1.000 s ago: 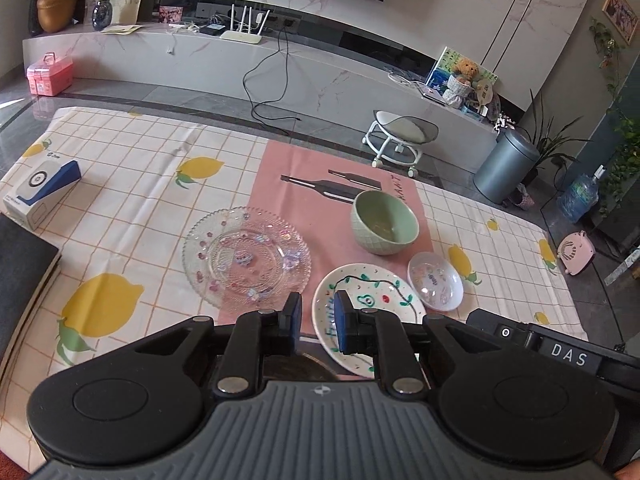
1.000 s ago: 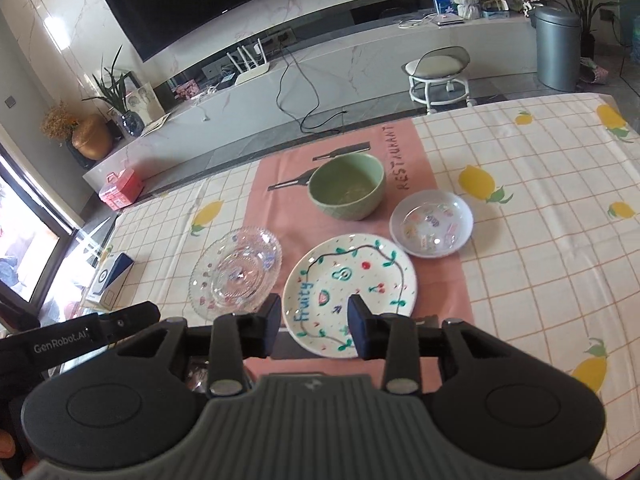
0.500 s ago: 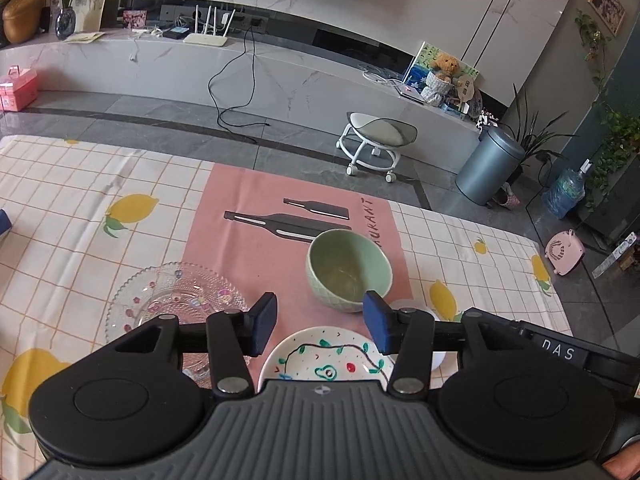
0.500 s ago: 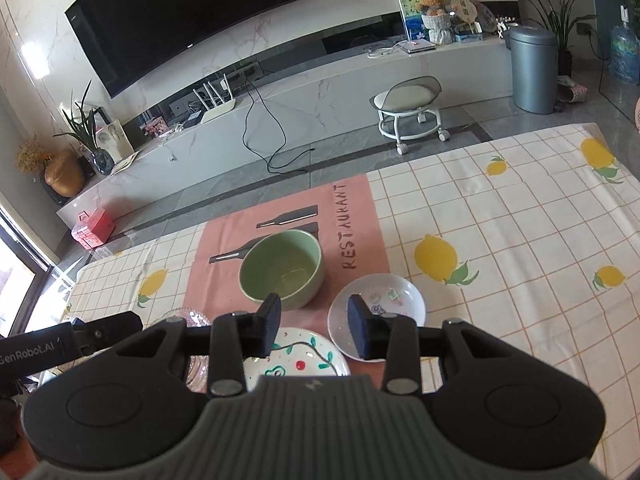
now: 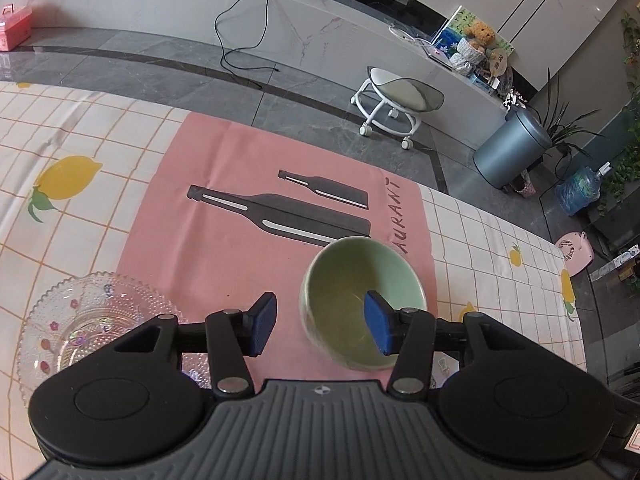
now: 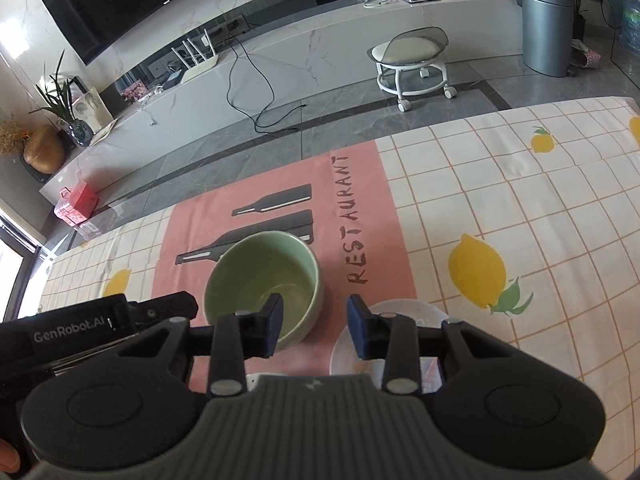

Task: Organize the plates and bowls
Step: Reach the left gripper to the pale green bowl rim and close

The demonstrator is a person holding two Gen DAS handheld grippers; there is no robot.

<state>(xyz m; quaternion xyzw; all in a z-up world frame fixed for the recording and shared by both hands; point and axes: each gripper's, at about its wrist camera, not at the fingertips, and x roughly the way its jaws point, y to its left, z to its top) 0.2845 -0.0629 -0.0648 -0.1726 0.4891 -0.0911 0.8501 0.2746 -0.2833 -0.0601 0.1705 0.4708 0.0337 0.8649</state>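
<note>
2 tools hang over a table [image 5: 100, 128] dressed in a lemon-print checked cloth, with a pink placemat [image 5: 224, 184] laid across it up to the far edge. The green bowl [image 5: 360, 304] stands upright on the placemat's near right part, covering the base of the larger bottle print, and looks empty.

The left tool [image 5: 320, 326] has its blue pads well apart and clamps nothing; its jaws have just been opening. Its right pad hangs in front of the bowl's hollow, the left pad over bare pink mat outside the bowl's left wall, so the near-left rim falls between them in this view. Whether either pad touches the bowl I cannot tell.

The right tool [image 6: 314, 326] is partly apart, with nothing gripped. Its left pad shows against the bowl's inner right side, its right pad just above the rim of a small clear dish [image 6: 424, 316] that lies on the placemat's right edge, beside the bowl.

1 large clear glass plate [image 5: 80, 320] with a beaded rim and small coloured flowers sits toward the near left, half on the placemat, half on the cloth, partly hidden by the left tool's body. A sliver of a white plate [image 6: 256, 382] peeks out below the right tool's left finger.
</note>
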